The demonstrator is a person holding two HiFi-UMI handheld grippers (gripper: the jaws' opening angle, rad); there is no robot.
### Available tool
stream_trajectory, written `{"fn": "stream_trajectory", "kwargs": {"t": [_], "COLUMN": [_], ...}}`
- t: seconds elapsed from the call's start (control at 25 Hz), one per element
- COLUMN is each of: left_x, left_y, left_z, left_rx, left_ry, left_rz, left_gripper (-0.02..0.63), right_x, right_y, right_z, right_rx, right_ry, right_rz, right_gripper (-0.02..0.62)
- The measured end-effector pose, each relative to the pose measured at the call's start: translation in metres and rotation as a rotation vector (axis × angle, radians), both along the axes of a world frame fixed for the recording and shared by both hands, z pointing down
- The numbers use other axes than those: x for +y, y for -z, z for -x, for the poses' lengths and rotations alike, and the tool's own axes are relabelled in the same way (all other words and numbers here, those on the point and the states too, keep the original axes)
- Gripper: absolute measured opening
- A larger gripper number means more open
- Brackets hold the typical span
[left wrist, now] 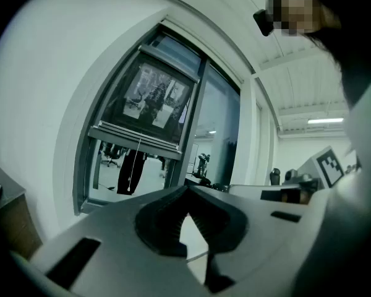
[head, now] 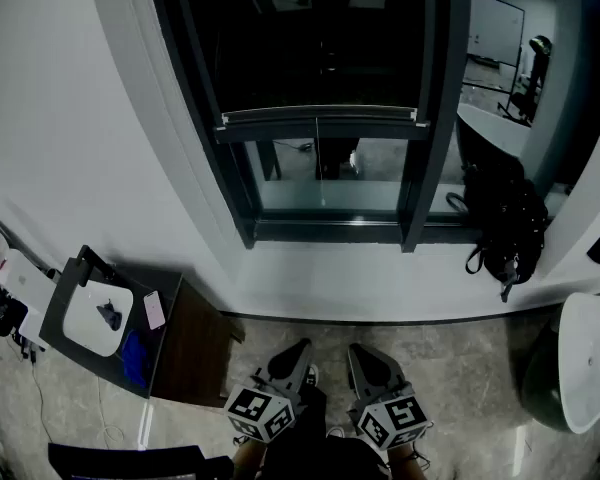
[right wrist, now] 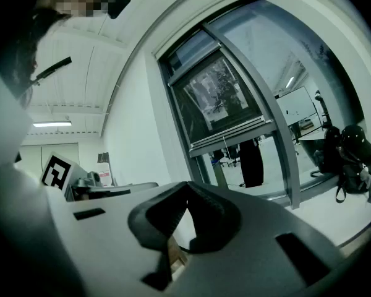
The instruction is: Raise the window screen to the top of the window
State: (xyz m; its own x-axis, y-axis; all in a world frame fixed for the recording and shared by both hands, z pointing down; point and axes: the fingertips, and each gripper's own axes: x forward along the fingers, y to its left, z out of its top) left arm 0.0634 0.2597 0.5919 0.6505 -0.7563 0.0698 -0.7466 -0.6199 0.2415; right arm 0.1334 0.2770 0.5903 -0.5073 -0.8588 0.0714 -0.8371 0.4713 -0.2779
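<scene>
The window screen (head: 310, 38) covers the upper part of a dark-framed window. Its bottom bar (head: 320, 118) hangs about a third of the way up the opening, and a thin pull cord (head: 317, 140) drops from the bar's middle. The same bar shows in the left gripper view (left wrist: 136, 133) and the right gripper view (right wrist: 232, 135). My left gripper (head: 300, 348) and right gripper (head: 356, 352) sit low and side by side, well short of the window. Both point toward it. Each pair of jaws meets at the tips with nothing held (left wrist: 187, 193) (right wrist: 187, 188).
A black backpack (head: 505, 223) rests on the white sill (head: 360, 273) at the right. A dark side table (head: 175, 343) stands at the left with a white tray (head: 92, 318), a phone (head: 153, 308) and a blue item (head: 132, 358). A white rounded object (head: 590, 368) stands at the right edge.
</scene>
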Motion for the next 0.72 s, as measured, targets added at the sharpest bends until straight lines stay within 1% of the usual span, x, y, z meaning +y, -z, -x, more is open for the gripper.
{"fn": "stream_trajectory", "kwargs": {"t": [0.2, 0.36, 0.52, 0.72], "left_x": [-0.038, -0.076, -0.126, -0.194], "left_y": [0.001, 0.006, 0.011, 0.027], "left_z": [0.011, 0.027, 0.047, 0.085], "left_rx": [0.01, 0.007, -0.02, -0.039], "left_ry": [0.019, 0.031, 0.033, 0.038], "left_rz": [-0.005, -0.021, -0.033, -0.057], "left_gripper": [0.002, 0.002, 0.002, 0.002], "right_x": [-0.031, -0.066, -0.112, -0.177], "right_y": [0.005, 0.012, 0.011, 0.019], "right_z": [0.004, 0.015, 0.035, 0.069], "right_rx": [0.009, -0.039, -0.03, -0.027], "right_ry": [0.0, 0.012, 0.028, 0.031], "right_rz": [-0.014, -0.022, -0.007, -0.011], "right_gripper": [0.009, 0.009, 0.009, 0.009]}}
